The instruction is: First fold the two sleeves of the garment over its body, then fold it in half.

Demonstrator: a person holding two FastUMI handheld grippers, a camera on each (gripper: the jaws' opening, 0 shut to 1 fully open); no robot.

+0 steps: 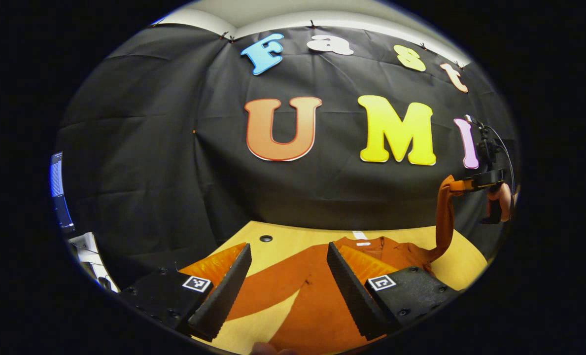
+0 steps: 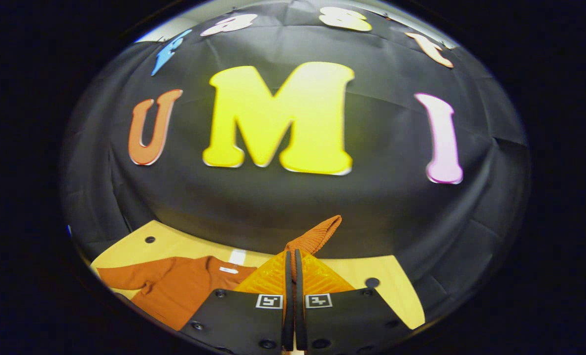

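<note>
I have the right gripper (image 2: pixel 293 261) pinched closed on the cuff of the right sleeve (image 2: pixel 317 234), fingers pressed together with the ribbed end poking out above them. I hold it high so the sleeve hangs free of the table (image 2: pixel 401 296) and can swing across the body without dragging; in the left gripper view that sleeve (image 1: pixel 444 222) rises as a taut strip from the shoulder up to the far gripper (image 1: pixel 480 181).

My left gripper (image 1: pixel 289 259) hovers with its jaws wide apart and nothing between them, low over the near part of the garment (image 1: pixel 317 296). I judge it is waiting there to steady the cloth (or to take its own sleeve next).

The garment lies flat on the wooden table, collar and neck label (image 1: pixel 362 243) toward the booth's back wall and the hem toward me, so its long axis runs from me away to the wall. The left sleeve (image 1: pixel 268 288) slants across the table from the shoulder toward the near left. In the right gripper view the body (image 2: pixel 174 291) sits left of the fingers, neck label away from me.

The sleeve folds look not yet done.
</note>
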